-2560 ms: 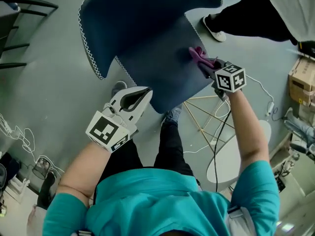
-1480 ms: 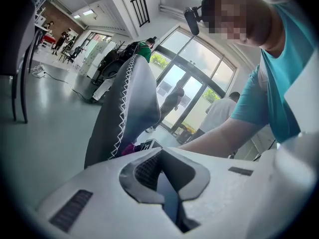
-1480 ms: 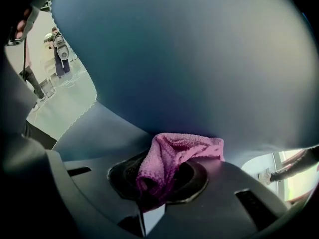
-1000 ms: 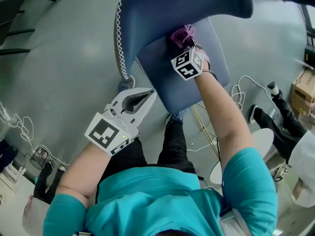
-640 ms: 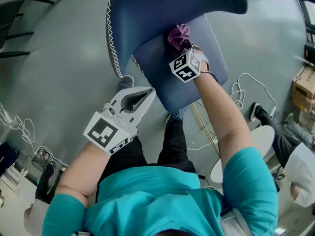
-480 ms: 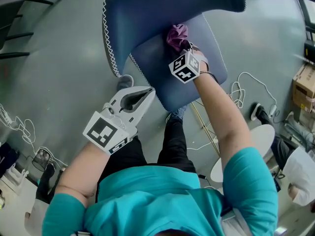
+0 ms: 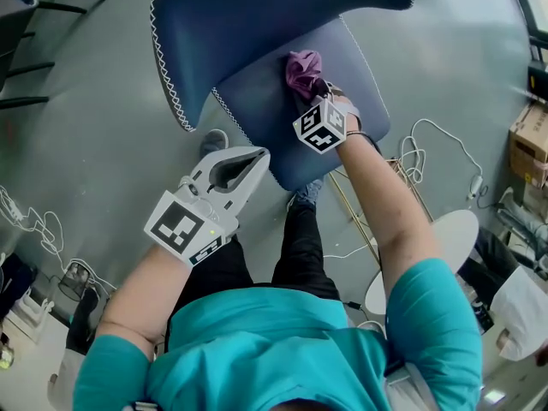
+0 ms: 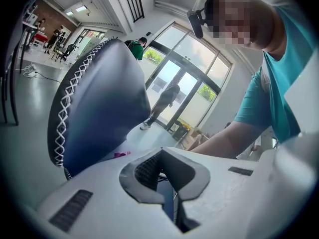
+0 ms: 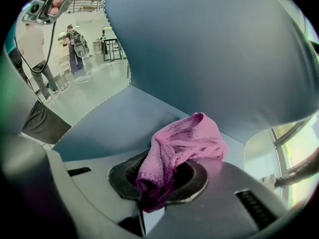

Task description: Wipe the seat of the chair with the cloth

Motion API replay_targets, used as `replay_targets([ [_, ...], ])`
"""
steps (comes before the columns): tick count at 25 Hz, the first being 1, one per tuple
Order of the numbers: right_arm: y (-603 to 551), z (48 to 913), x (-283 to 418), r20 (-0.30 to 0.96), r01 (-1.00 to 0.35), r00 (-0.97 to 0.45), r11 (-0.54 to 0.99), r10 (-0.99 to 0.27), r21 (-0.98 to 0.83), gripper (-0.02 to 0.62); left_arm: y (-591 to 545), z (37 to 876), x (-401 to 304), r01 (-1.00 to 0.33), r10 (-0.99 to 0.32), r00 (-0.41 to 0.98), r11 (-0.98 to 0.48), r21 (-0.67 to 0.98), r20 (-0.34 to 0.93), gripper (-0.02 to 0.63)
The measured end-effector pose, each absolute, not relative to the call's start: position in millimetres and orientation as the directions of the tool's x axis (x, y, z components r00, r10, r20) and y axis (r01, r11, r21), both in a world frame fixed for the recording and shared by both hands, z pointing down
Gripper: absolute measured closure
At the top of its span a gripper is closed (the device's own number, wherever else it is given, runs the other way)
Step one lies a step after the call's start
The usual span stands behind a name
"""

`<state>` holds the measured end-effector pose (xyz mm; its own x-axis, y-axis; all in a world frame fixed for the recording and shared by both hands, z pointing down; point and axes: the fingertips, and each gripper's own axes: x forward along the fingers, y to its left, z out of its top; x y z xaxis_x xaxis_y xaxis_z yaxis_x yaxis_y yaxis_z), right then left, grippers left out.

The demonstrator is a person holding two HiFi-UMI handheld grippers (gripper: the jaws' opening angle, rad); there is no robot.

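The blue chair seat (image 7: 282, 118) lies under its curved backrest (image 7: 257, 24) with white stitching. A pink cloth (image 7: 303, 69) (image 9: 182, 151) is pressed on the seat near the backrest. My right gripper (image 7: 313, 91) (image 9: 159, 183) is shut on the cloth, bunched between its jaws. My left gripper (image 7: 248, 157) (image 8: 167, 183) hangs off the seat's front left corner, jaws shut with nothing between them. In the left gripper view the backrest (image 8: 99, 103) fills the left side.
Grey floor (image 7: 86, 144) surrounds the chair. The chair's thin metal legs (image 7: 402, 178) and white cables (image 7: 428, 152) lie to the right. A cardboard box (image 7: 531, 144) stands at far right, a dark rack (image 7: 34, 24) at top left. My legs stand below the seat.
The right gripper has slid the cloth across the seat, from its right edge towards the backrest. The left gripper has stayed in place.
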<state>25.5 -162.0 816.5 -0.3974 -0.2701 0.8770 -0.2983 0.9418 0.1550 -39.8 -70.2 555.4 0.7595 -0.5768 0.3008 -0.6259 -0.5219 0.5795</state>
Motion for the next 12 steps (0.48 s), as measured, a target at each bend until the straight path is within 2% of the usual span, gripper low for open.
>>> replay_targets([
  [12, -141, 817, 45, 0.877, -0.29, -0.407, 0.947, -0.254, 0.139, 0.546, -70, 556, -20, -0.62, -0.558, 0.77, -0.536, 0.573, 0.31, 0.603],
])
